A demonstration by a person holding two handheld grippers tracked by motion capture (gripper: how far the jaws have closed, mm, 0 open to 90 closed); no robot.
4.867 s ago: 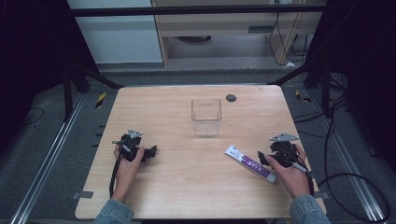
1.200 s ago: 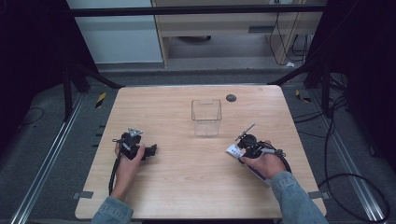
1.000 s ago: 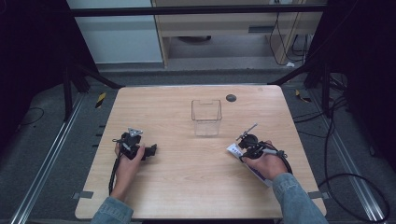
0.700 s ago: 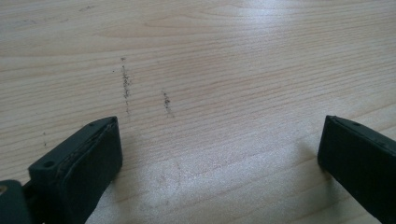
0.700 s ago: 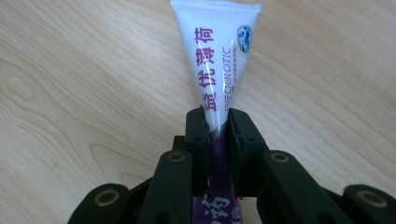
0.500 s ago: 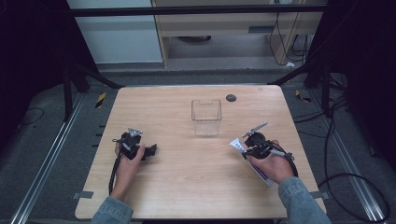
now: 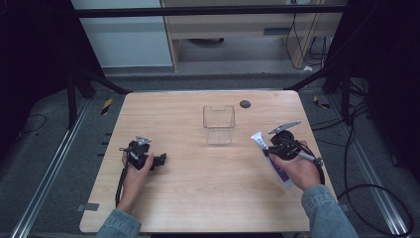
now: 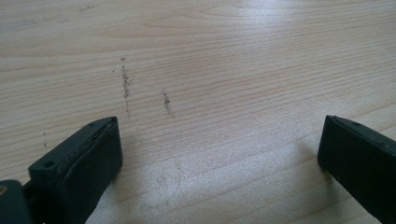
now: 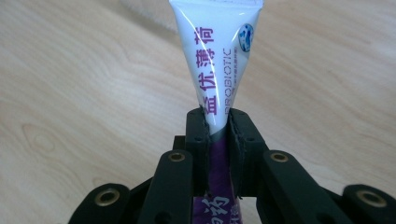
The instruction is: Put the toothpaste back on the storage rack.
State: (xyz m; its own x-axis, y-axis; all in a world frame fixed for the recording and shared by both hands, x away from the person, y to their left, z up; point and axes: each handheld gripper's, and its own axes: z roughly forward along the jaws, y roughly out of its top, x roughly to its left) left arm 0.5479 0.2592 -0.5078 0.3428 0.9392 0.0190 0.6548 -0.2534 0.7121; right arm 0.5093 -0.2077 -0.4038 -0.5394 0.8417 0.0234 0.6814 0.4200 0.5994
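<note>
Wooden table [image 7: 198,198]: right gripper [image 7: 270,148] clamped across toothpaste tube [image 7: 267,156], long axis pointing toward clear bin [image 7: 218,125] up-left; left gripper [image 7: 159,160] jaws apart, empty.

Parted jaws over scuffed wooden table [image 8: 210,70]

Toothpaste tube [image 9: 219,60]: purple print reads "PROBIOTIC" beside Chinese characters "益优薄荷"; smaller line alongside too small to read.
</note>
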